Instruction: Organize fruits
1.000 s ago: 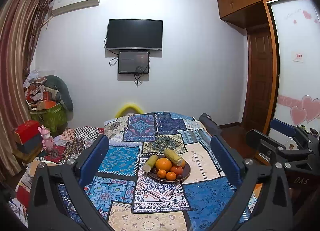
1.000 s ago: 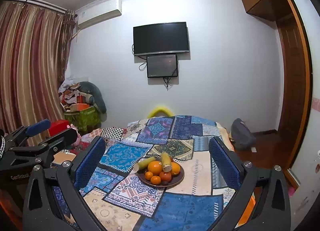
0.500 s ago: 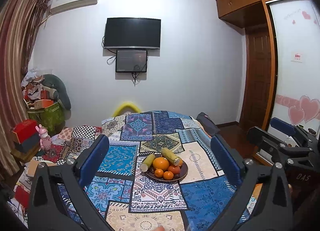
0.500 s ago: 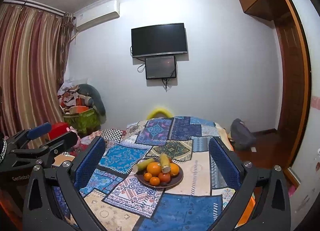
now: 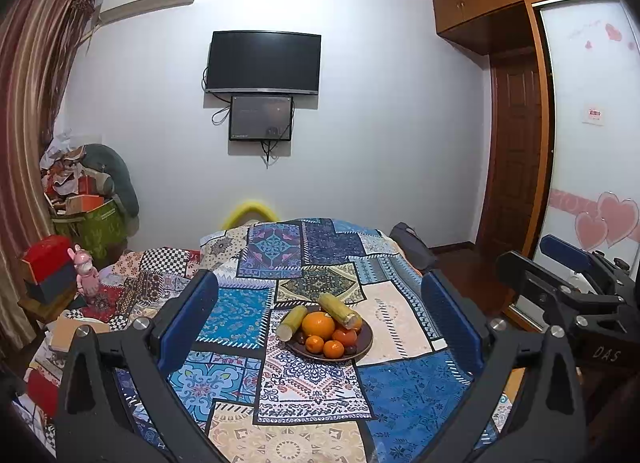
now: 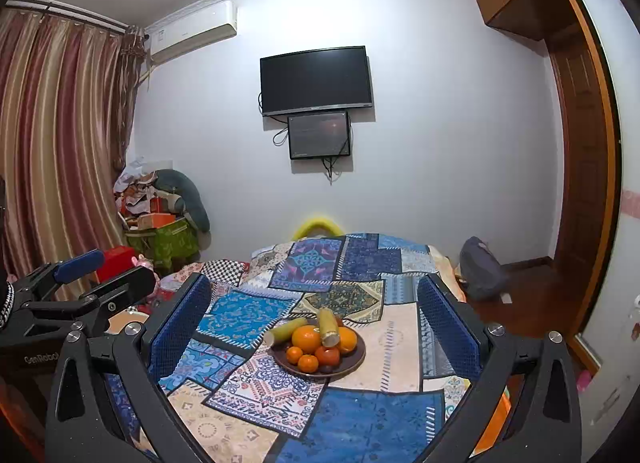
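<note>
**One dish, two cobs, both grippers spread**

You are holding the left gripper (image 5: pixel 320 323) and the right gripper (image 6: pixel 314 323) released, jaws wide and grasping nothing, above the patchwork cloth (image 5: pixel 400 387). On it is sitting one dark round dish (image 6: pixel 358 357) carrying two yellow-green corn cobs (image 6: pixel 328 325), two large oranges (image 6: pixel 306 338) and several small tangerines (image 6: pixel 308 363).

A patchwork-covered bed (image 5: pixel 400 395) carries a dark plate (image 5: pixel 362 345) of fruit

right gripper (image 6: pixel 314 317): jaws wide, empty | plate (image 6: pixel 356 359): oranges, two corn cobs | on patchwork cloth (image 6: pixel 360 419)
</note>
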`<action>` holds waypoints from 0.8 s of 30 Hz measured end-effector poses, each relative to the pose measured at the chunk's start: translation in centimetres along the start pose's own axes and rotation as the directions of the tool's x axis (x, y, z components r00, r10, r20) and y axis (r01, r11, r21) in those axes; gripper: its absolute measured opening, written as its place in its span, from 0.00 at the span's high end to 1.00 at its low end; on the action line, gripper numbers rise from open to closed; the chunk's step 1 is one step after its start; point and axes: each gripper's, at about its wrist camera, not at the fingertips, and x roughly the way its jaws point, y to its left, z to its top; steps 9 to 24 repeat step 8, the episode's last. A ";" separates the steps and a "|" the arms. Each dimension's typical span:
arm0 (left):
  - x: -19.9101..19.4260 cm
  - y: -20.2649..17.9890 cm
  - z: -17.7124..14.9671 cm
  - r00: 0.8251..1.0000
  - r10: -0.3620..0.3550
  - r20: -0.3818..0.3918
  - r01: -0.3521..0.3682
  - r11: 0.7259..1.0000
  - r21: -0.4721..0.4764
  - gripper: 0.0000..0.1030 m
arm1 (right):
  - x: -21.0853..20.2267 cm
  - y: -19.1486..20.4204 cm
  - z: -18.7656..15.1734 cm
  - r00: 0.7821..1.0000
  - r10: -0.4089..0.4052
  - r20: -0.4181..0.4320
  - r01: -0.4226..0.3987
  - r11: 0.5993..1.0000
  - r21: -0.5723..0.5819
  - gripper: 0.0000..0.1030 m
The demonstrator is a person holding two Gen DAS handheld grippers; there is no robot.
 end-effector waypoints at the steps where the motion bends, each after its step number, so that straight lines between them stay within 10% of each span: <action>1: 0.0 0.0 0.0 1.000 -0.002 -0.001 0.002 1.000 -0.002 0.00 | 0.0 0.0 0.0 1.000 0.000 0.000 0.000 1.000 0.000 0.00; 24: 0.4 0.1 -0.3 1.000 -0.007 -0.014 0.007 1.000 -0.008 0.00 | 0.1 0.0 -0.1 1.000 -0.002 -0.006 0.002 1.000 0.001 0.00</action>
